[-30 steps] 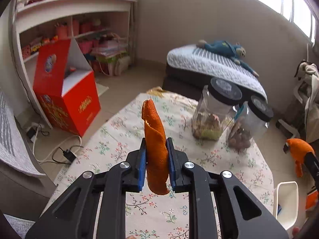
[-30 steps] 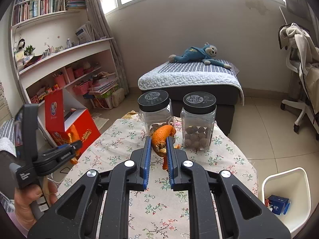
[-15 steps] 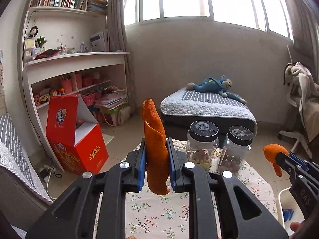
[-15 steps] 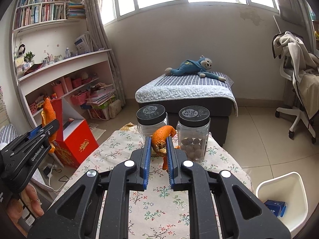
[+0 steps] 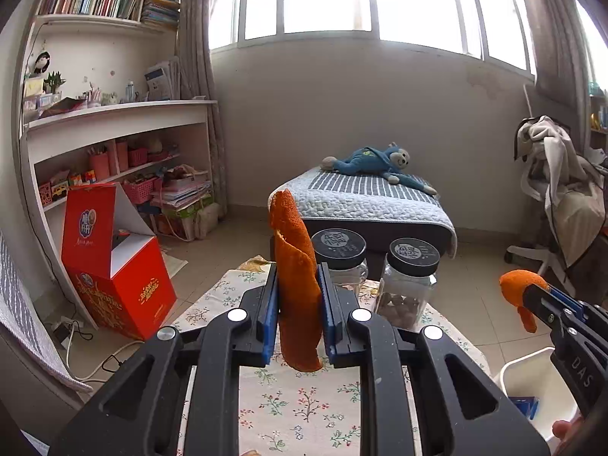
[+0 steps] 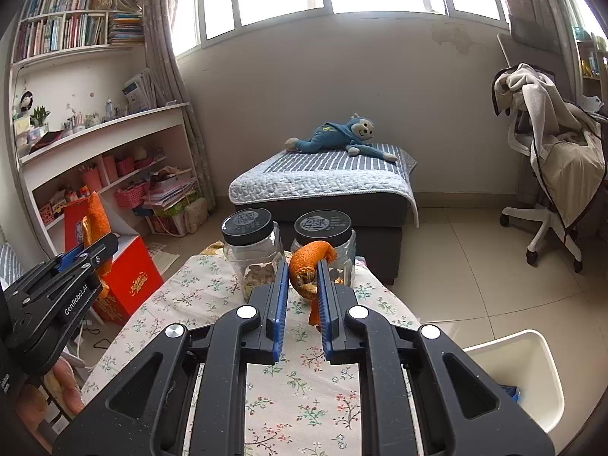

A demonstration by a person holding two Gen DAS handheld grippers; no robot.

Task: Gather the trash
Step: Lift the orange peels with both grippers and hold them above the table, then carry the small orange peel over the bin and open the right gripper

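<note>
My left gripper point(image 5: 297, 285) is shut on a long strip of orange peel point(image 5: 296, 277) and holds it upright above the floral tablecloth point(image 5: 304, 410). My right gripper point(image 6: 302, 285) is shut on a curled piece of orange peel point(image 6: 309, 262), also above the table. Each gripper shows in the other's view: the right one with its peel point(image 5: 518, 288) at the right edge, the left one with its peel point(image 6: 95, 220) at the left. A white trash bin point(image 6: 532, 376) stands on the floor right of the table, with a blue box point(image 5: 526, 406) inside.
Two clear jars with black lids point(image 6: 250, 250) point(image 6: 323, 243) stand at the table's far end. A red box point(image 5: 114, 266) sits on the floor at left by the shelves point(image 5: 114, 144). A bed with a blue plush monkey point(image 6: 334, 138) lies beyond. An office chair point(image 6: 551, 174) stands at right.
Both grippers have risen and tilted upward with their peels still held. The left view swung from looking down on the table to facing the room; the right gripper now shows closer at its right edge.
</note>
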